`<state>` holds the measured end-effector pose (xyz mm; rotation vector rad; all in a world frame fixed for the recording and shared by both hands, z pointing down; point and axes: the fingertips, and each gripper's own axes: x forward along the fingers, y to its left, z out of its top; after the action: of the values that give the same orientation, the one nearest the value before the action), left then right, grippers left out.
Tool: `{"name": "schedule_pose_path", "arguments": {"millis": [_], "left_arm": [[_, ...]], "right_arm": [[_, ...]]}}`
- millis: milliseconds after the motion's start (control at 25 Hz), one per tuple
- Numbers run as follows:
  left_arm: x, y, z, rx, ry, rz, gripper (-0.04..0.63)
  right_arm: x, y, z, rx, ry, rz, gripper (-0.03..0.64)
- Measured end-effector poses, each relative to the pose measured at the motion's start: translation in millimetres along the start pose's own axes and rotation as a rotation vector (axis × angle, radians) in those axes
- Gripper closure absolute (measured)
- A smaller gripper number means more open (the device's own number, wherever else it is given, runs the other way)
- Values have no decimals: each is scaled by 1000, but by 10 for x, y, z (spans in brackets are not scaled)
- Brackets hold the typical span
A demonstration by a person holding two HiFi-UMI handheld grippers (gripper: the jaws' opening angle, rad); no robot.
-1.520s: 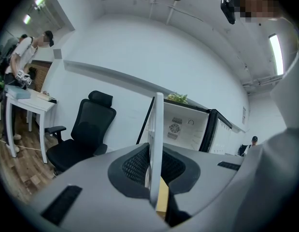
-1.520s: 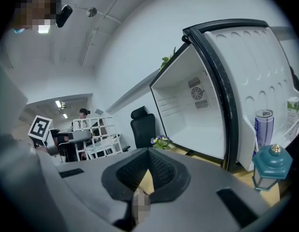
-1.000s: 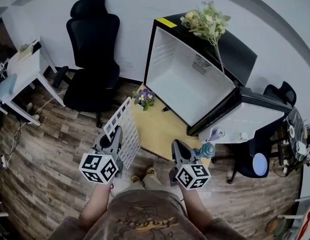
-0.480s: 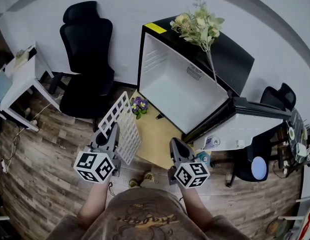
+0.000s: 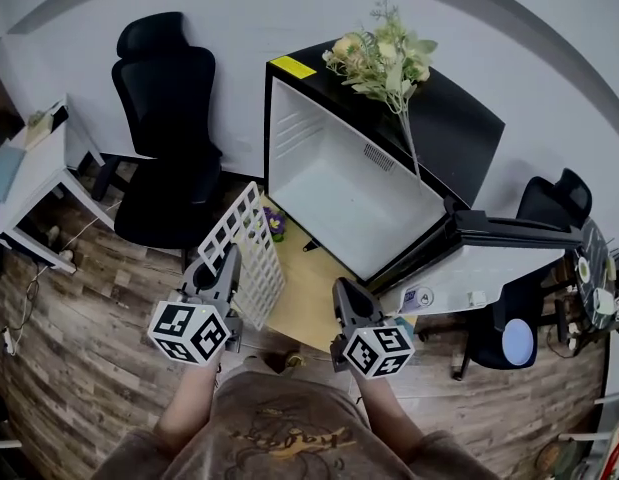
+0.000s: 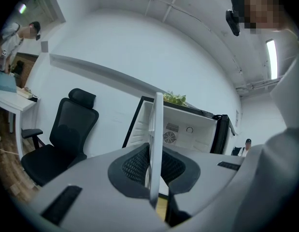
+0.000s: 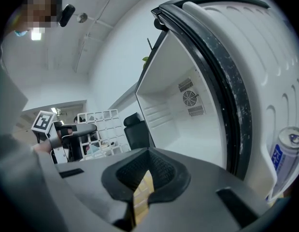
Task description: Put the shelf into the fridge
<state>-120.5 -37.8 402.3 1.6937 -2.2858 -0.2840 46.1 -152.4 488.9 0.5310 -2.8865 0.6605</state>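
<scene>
A white grid shelf (image 5: pixel 247 254) stands on edge, clamped in my left gripper (image 5: pixel 229 260), which is shut on its lower part. In the left gripper view the shelf (image 6: pixel 156 144) shows edge-on as a thin white strip between the pads. The small fridge (image 5: pixel 344 183) lies open ahead, its white inside bare, its door (image 5: pixel 484 258) swung out to the right. My right gripper (image 5: pixel 344 298) is shut with nothing held, in front of the fridge's lower edge. From the right gripper view the shelf (image 7: pixel 103 129) is seen at left and the fridge inside (image 7: pixel 180 115) ahead.
A black office chair (image 5: pixel 169 138) stands left of the fridge. Flowers (image 5: pixel 384 63) sit on the fridge top. A wooden board (image 5: pixel 304 288) with a small flower pot (image 5: pixel 274 223) lies on the floor. A white desk (image 5: pixel 34 168) is far left, another chair (image 5: pixel 549 203) right. A can (image 7: pixel 282 158) stands in the door.
Both grippers and the view have moved forward toward the fridge, which now appears larger and nearer. The shelf stays clamped in the left gripper.
</scene>
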Motion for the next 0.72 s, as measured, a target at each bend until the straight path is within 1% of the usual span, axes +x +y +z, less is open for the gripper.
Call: {"name": "schedule_pose_path", "arguments": {"millis": [160, 520, 600, 720], "left_arm": [[158, -7, 14, -5, 15, -49, 548], [494, 134, 56, -31, 83, -213, 548], [536, 211, 47, -65, 94, -234, 548], [602, 335, 42, -153, 99, -257, 548]], "right_arm": [[28, -57, 9, 11, -7, -45, 621], [145, 36, 35, 55, -84, -197, 621], [128, 67, 16, 60, -98, -231, 621], [69, 71, -23, 66, -110, -284, 621]]}}
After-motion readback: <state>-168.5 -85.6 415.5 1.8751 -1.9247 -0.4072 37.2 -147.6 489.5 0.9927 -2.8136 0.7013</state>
